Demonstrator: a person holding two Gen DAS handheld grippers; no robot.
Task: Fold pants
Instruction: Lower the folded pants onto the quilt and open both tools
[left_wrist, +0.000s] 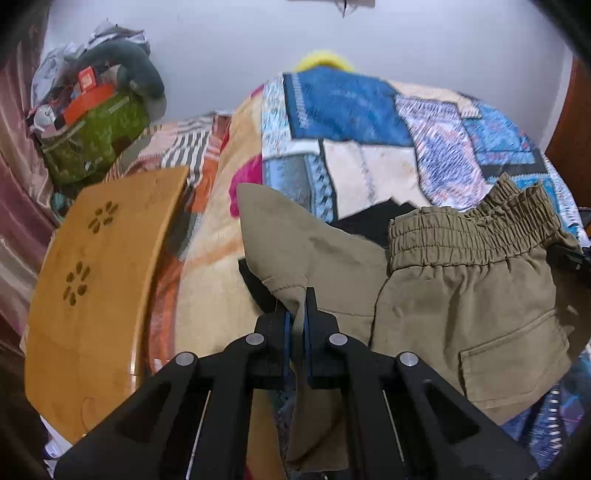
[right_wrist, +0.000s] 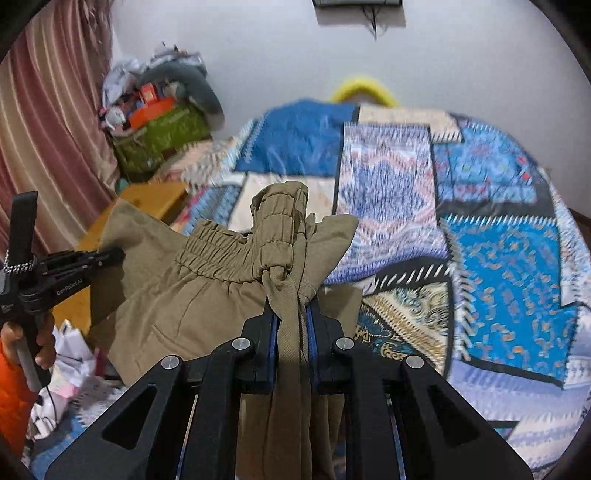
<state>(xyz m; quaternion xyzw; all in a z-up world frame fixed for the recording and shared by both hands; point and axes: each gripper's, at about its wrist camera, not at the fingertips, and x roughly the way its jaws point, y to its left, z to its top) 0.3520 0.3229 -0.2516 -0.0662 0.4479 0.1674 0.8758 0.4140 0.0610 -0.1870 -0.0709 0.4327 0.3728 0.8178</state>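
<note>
The khaki pants (left_wrist: 461, 295) hang in the air between the two tongs, lifted above the bed (right_wrist: 498, 240). The left tongs (left_wrist: 297, 314) are clamped on a bunched corner of the fabric, which spills down between their fingers. The right tongs (right_wrist: 293, 314) are pinched on a gathered fold just below the elastic waistband (right_wrist: 221, 251) (it runs leftward from that grip). A patchwork quilt in blue and cream covers the bed. A wooden board (left_wrist: 103, 288) with flower-shaped cutouts lies to the left, beyond it a green bag (left_wrist: 96, 144) piled with clutter, a pink curtain (right_wrist: 48, 129) and a pale wall (left_wrist: 258, 44).
</note>
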